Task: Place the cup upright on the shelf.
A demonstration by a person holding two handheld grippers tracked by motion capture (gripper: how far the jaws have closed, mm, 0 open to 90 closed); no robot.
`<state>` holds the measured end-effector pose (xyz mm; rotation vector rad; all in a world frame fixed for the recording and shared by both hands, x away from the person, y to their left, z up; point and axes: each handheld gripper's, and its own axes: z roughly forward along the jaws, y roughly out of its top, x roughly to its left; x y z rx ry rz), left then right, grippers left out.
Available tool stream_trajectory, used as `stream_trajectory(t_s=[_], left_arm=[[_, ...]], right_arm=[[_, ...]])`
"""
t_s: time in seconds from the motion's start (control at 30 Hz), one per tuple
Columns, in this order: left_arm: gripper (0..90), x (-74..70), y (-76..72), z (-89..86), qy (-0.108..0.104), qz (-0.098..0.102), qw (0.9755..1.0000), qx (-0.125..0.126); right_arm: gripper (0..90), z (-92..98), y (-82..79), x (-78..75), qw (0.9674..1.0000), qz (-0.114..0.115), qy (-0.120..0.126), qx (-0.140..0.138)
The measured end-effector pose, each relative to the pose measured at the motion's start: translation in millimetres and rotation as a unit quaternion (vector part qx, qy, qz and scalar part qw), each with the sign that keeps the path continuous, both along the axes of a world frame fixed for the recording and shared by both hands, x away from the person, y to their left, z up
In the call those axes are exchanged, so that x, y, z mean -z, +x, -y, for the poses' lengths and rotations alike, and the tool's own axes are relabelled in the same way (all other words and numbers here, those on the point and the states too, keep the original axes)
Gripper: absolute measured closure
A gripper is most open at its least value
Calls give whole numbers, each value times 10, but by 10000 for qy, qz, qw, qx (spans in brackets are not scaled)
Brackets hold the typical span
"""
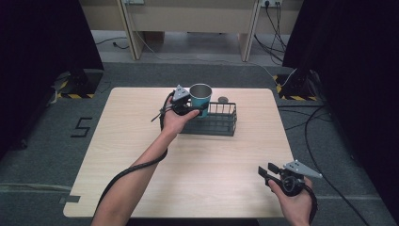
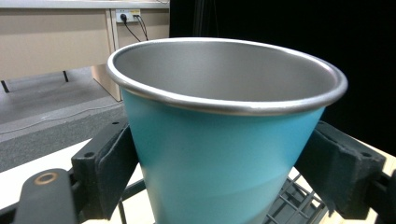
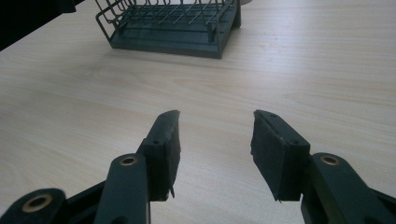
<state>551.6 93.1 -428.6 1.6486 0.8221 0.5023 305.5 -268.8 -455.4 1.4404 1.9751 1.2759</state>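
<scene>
One light wooden table [image 1: 141,160] is seen across the frame's middle. One dark wire rack [image 1: 221,123] is set at upper centre. One teal metal cup [image 1: 201,98] is clamped upright above the rack's left end by the left gripper [image 1: 192,104]. At lower right, the right gripper [image 1: 266,170] is held wide and empty.

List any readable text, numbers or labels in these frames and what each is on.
"5": a large dark numeral marked on the grey floor left of the light wooden table, in the high view.
The teal metal cup held by the left tool, the dark wire basket and the right tool carry no lettering that I can see.
The yellow-and-black striped bases carry hazard stripes, no words.
</scene>
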Motion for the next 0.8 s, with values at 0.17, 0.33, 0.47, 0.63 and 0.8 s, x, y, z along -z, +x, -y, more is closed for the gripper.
stream_trajectory(t_s=[0.17, 0.33, 0.47, 0.63, 0.8], left_arm=[[153, 23, 9, 15, -2, -30, 10000, -2], [152, 47, 16, 31, 13, -62, 10000, -12], [152, 75, 18, 45, 119, -70, 9999, -9], [152, 99, 21, 54, 135, -84, 9999, -33], [152, 131, 15, 63, 161, -106, 9998, -40]], right_arm=[[522, 1, 1, 3, 10000, -14, 7, -7], [522, 3, -1, 0, 10000, -10, 13, -5], [522, 8, 0, 1, 10000, 3, 5, -14], [522, 8, 0, -2, 10000, 9, 8, -22], [522, 11, 1, -1, 10000, 13, 8, -22]])
